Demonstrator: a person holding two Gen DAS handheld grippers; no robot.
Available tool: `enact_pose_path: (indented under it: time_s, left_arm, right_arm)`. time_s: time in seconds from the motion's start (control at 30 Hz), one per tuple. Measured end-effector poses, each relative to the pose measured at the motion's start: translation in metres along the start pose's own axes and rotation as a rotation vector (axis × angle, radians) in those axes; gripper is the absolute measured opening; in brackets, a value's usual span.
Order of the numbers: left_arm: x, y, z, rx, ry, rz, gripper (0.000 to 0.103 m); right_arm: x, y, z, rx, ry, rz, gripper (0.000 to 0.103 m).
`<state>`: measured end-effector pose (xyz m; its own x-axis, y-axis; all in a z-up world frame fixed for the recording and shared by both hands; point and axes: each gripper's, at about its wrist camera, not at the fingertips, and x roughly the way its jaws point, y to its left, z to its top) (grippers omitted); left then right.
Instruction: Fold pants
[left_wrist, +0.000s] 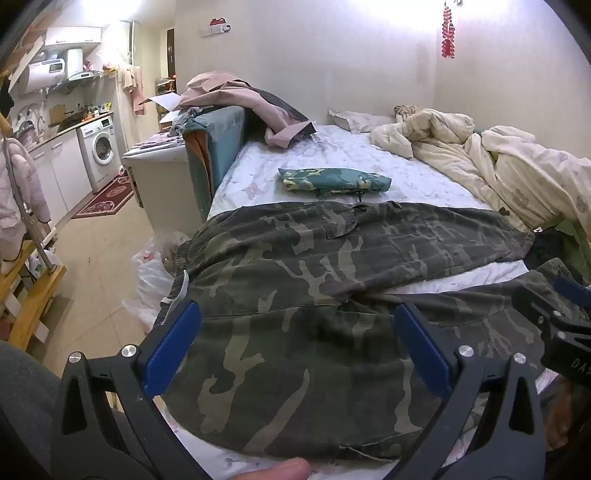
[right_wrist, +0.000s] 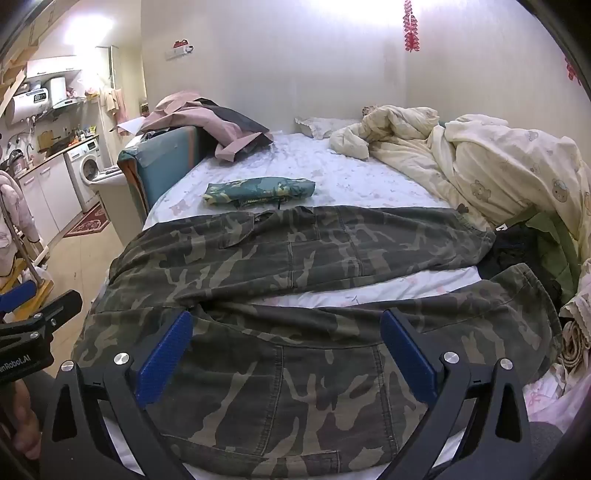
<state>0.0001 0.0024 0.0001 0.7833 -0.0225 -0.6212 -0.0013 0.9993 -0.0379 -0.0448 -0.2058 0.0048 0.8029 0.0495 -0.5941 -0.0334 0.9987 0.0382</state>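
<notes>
Jaws on left gripper (left_wrist: 297, 345) and right gripper (right_wrist: 286, 354) both wide open, empty, over near leg of pants (right_wrist: 295, 251) spread across bed (right_wrist: 332, 166). Suggest pinching hem and waistband, then folding onto far leg.

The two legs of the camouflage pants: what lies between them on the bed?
Between the legs of the camouflage pants only a bare strip of the floral bed sheet shows, with nothing lying on it. Both wrist views show this gap, the right one most clearly.
</notes>
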Motion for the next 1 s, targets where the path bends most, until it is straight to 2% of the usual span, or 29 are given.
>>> enact_pose_path:
  time_s: [0.17,0.23,1.0]
  left_arm:
    - [0.001,0.01,0.002,-0.001,0.001,-0.003,0.103]
    - [0.0,-0.002,-0.001,0.016,-0.007,0.012,0.103]
    - [-0.005,-0.002,-0.002,0.017,-0.011,0.013,0.103]
  right_arm:
    - [0.0,0.0,0.0,0.0,0.003,0.0,0.103]
    - [0.0,0.0,0.0,0.001,0.005,0.0,0.103]
    - [0.001,-0.005,0.004,0.014,0.006,-0.005,0.103]
